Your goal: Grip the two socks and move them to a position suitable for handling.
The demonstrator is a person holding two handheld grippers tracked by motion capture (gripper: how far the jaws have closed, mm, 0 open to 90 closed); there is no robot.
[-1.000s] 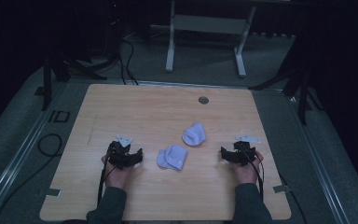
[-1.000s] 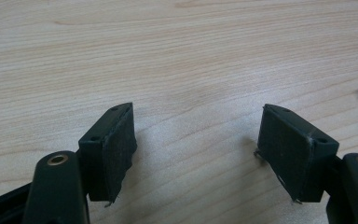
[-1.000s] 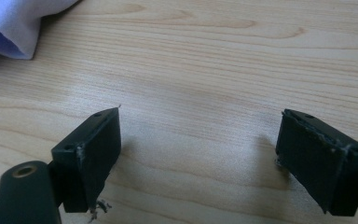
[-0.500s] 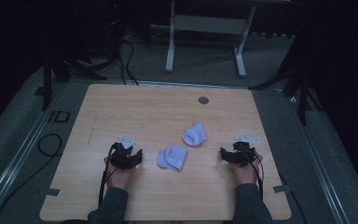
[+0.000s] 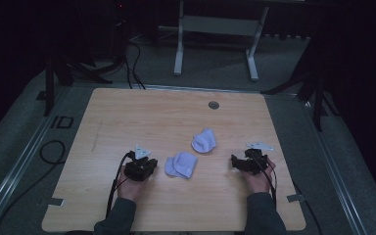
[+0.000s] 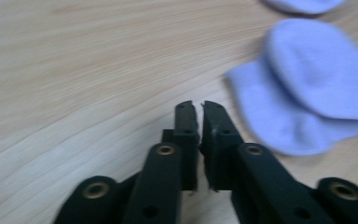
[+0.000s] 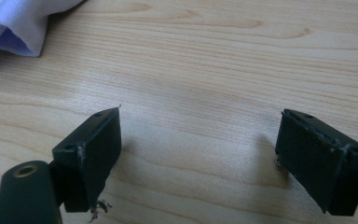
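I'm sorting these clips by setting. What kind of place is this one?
Probably a lab or recording studio, not a home: a lone wooden table on grey carpet, dark surroundings with stands and cables behind, and a person holding a gripper in each hand beside two pale socks.

- The high view is dim; the room around the pale wooden table (image 5: pixel 127 117) falls to near black.
- Both gripper views are brighter and evenly lit.
- In the left gripper view the light-blue fabric socks (image 6: pixel 307 93) are soft with blur.
- In the right gripper view, soft shadows lie beside the black jaws.
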